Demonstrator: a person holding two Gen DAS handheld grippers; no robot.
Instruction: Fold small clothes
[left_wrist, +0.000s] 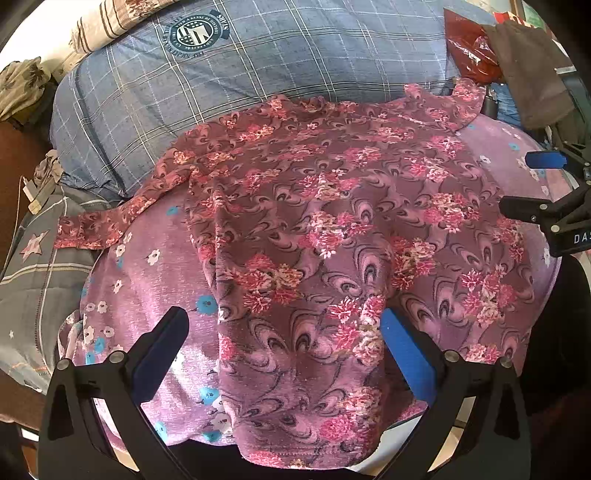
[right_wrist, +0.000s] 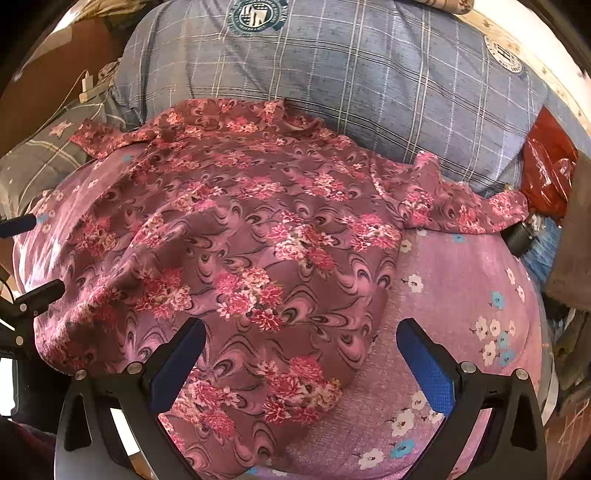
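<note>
Left tool (left_wrist: 284, 332): jaws wide apart, hovering over the near hem of the garment, gripping nothing.
Right tool (right_wrist: 301, 341): jaws wide apart, over the garment's lower right edge, empty.
Floral garment (left_wrist: 332, 221): maroon top with pink flowers, spread flat on the pink cloth, hem nearest, sleeves out to both sides, wrinkled.
Pink cloth (right_wrist: 461, 295): covers the surface beneath, printed with small white and blue flowers.
Plaid bedding (left_wrist: 258, 66): blue-grey, just beyond the garment's neckline.
Red bag (right_wrist: 546, 162): at far right, beside the sleeve.
</note>
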